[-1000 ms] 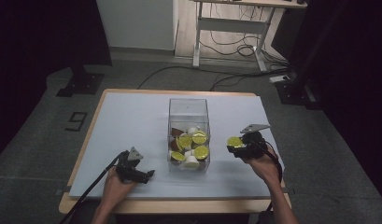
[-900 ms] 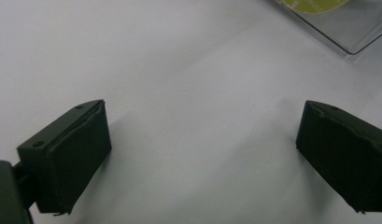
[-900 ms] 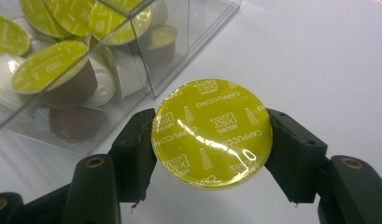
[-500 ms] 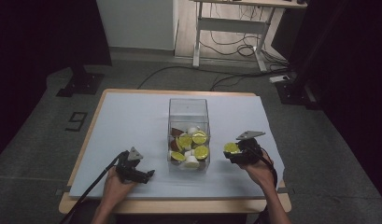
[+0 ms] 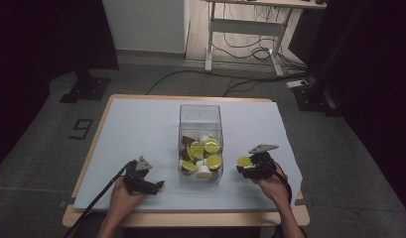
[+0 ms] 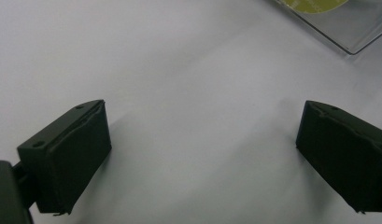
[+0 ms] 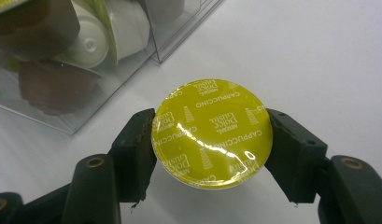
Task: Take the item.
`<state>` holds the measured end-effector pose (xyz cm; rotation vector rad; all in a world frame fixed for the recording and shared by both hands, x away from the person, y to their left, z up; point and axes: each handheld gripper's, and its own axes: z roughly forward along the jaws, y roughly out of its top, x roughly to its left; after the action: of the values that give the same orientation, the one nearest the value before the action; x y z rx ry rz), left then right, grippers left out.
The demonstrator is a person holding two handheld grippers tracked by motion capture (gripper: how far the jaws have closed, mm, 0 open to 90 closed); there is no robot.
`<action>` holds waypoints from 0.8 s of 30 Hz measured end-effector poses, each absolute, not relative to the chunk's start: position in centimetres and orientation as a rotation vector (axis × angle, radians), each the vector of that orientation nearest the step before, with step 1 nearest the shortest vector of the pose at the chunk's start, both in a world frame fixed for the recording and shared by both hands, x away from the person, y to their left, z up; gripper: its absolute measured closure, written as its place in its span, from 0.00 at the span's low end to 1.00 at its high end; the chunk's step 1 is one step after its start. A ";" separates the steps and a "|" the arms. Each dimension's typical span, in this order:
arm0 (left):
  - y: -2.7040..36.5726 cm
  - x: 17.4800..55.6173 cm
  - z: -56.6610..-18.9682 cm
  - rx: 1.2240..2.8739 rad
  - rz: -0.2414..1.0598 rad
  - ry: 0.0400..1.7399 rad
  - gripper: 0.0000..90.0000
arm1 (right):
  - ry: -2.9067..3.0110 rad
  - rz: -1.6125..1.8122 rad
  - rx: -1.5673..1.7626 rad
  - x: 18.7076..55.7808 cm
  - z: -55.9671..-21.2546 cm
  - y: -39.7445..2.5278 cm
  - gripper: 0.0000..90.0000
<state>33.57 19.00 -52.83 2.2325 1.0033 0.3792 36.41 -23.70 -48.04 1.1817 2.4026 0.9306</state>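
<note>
- Since the earlier frames, the right gripper (image 5: 246,168) has moved lower and closer to the person, away from the clear box (image 5: 200,141).
- It holds a yellow-lidded capsule (image 7: 212,133) between its jaws, just beside the box, above the desk (image 5: 141,129).
- Left gripper (image 6: 202,158) stands wide, holding nothing.

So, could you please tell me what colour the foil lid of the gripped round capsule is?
Yellow-green with white lettering, clearest in the right gripper view.

A yellow-lidded capsule (image 7: 212,134) with white lettering, a clear box (image 5: 200,119), brown and white capsules (image 7: 62,46) inside.
</note>
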 end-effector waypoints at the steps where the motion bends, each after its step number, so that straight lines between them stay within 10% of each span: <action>1: 19.0 33.6 -52.8 2.232 0.379 1.003 0.03 | 2.405 0.930 1.182 36.4 -48.2 -23.7 0.43; 24: 19.0 33.6 -52.8 2.232 0.380 1.003 0.03 | 2.451 0.869 1.198 36.5 -50.2 -23.2 0.42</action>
<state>33.56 18.99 -52.83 2.2322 1.0033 0.3795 36.55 -23.20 -50.22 1.1981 2.4510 0.8692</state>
